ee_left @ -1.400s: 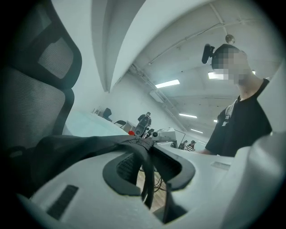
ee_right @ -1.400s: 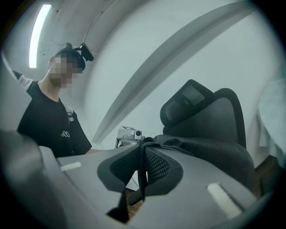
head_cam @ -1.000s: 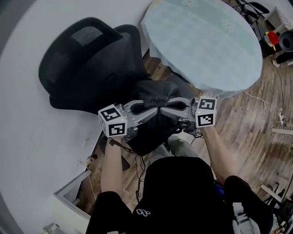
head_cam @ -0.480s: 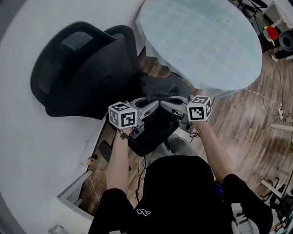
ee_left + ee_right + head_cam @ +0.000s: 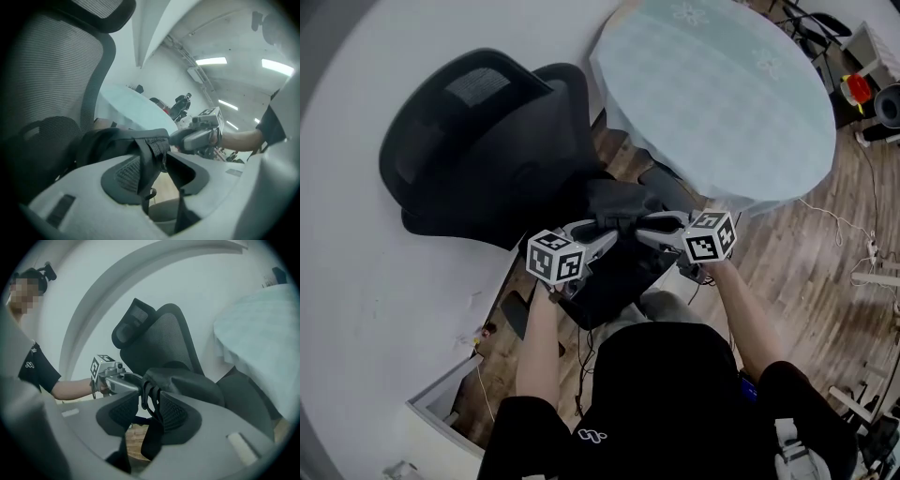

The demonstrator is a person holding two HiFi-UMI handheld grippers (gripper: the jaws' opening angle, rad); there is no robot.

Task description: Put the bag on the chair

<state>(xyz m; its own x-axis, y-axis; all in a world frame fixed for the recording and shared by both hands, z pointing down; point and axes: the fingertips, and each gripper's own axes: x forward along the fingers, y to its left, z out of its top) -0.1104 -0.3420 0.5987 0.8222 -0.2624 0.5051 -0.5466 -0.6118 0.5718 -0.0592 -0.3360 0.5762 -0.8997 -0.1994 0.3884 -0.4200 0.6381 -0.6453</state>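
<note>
Left gripper view first: the left gripper (image 5: 159,164) has its jaws coming apart, with a black webbing strap (image 5: 149,154) hanging between them. The strap lies against the ribbed pad (image 5: 124,173) at the picture's left, and a clear gap shows to the opposite pad, so nothing is clamped. The right gripper view tells the mirrored story. The right gripper (image 5: 147,408) is also spreading its jaws, and a second strap (image 5: 152,432) drops down the ribbed pad (image 5: 174,414) on the picture's right, with open space on the other side.

Just beyond the tips, each gripper view shows the strap running up into the black bag (image 5: 187,380), a soft rumpled mass. Each also catches the other gripper facing in from across the bag, something neither shows of itself.

Only the head view gives the layout. The two grippers meet nose to nose at the frame's centre over the bag's top. The bag sits between the black mesh chair (image 5: 478,141) at upper left and the near edge of the round pale table (image 5: 722,94) at upper right. Its lower body hangs dark toward the person, with wood floor (image 5: 825,244) around.

The right gripper view adds that the bag stands directly in front of the chair's backrest. Whether its weight rests on the seat, I cannot tell from any view.
</note>
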